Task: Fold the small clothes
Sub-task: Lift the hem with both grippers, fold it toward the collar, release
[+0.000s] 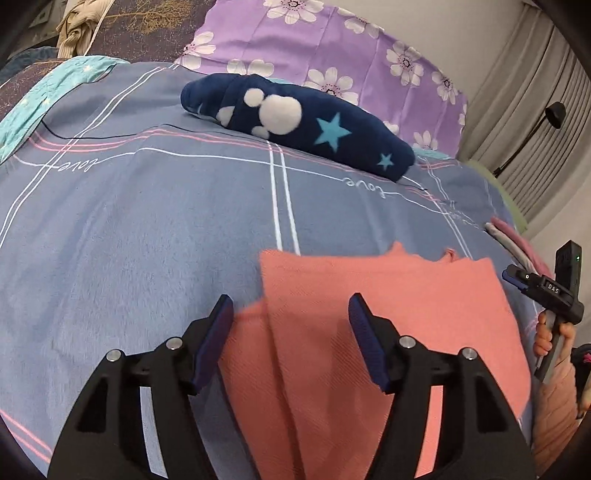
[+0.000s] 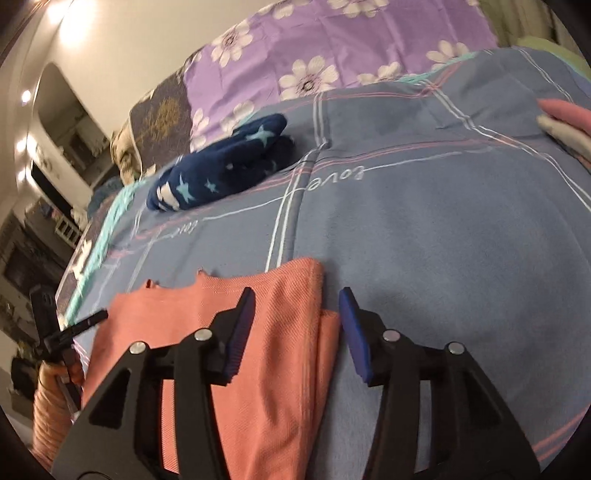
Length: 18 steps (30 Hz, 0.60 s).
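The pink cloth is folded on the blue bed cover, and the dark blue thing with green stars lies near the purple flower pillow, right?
Almost. The stars on the dark blue fleece garment are light blue, not green; the left wrist view shows them clearly. The rest holds: the pink cloth lies folded on the blue bed cover, and the garment lies near the purple flower pillow.

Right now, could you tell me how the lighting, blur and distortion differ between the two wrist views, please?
Left wrist view: cool, even light; fisheye bulges the bedspread; the pink garment has smeared edges, while the navy bundle is crisp. Right wrist view: warmer cast, ceiling-lamp glare at upper left, softer focus overall, the navy bundle blurred, and the horizon strongly tilted.
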Available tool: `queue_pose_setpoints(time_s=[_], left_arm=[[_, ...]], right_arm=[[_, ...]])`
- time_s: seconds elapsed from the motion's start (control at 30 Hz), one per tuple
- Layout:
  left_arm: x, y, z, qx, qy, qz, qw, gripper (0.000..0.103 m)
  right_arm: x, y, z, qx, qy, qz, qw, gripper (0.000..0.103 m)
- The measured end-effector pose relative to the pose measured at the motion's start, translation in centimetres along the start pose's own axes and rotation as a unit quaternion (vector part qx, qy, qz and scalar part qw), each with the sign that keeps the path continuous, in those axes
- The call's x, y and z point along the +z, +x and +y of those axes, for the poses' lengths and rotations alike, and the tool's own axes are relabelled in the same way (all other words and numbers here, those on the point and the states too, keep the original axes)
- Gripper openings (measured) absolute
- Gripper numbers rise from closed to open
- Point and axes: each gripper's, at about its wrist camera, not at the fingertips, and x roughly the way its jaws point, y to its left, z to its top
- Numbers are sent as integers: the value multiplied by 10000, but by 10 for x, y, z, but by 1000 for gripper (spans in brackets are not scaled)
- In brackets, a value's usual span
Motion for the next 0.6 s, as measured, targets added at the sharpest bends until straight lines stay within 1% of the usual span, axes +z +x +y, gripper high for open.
queue_pose_setpoints(time_s=[0.03,0.07,0.1,0.13,0.17,0.2,0.23,0.27,0.3,0.33,0.37,0.4,0.43,0.47,0.5,0.57,0.6], left_arm=[[3,4,0,5,41,0,10000,29],[6,6,-2,-10,115,5,9999,11],[9,6,-3,-10,136,-4,9999,2],[11,2,-4,-57,119,-86,9999,2],[10,-4,-6,-67,137,-177,9997,2],[11,-14,-10,-77,208,-330,9992,2],[11,-28,-16,-72,336,-534,9980,1],[12,-36,-19,-56,424,-642,9970,1],[14,-44,-23,12,548,-760,9956,1],[16,-46,-25,97,636,-814,9946,1],[19,-43,-26,223,774,-794,9936,2],[20,-35,-24,261,843,-673,9938,5],[20,-23,-21,303,846,-432,9950,16],[16,-15,-17,411,765,-272,9959,22],[11,-12,-14,496,680,-141,9964,25],[-9,-21,-14,392,621,-54,9973,29],[-19,-32,-15,340,621,-96,9974,36]], right_arm=[[3,8,3,-63,-83,85,9999,49],[5,16,6,-112,-150,179,9997,46],[6,24,9,-135,-211,262,9993,21],[6,27,12,-150,-257,335,9990,3],[6,24,14,-156,-240,276,9992,3],[6,9,17,-21,-203,-91,9998,3],[6,1,19,94,-194,-273,9994,3],[8,-8,20,205,-178,-440,9987,3],[10,-14,22,244,-152,-565,9980,3],[13,-12,23,159,-174,-544,9982,3],[14,-4,23,-40,-249,-397,9989,6],[14,6,21,-296,-292,-235,9989,16],[11,14,19,-561,-286,-85,9980,23],[6,19,15,-739,-224,27,9970,26],[-1,18,10,-690,-109,82,9975,26],[-16,3,3,-523,-5,-11,9986,26],[-29,-12,0,-477,-19,-79,9988,30]])
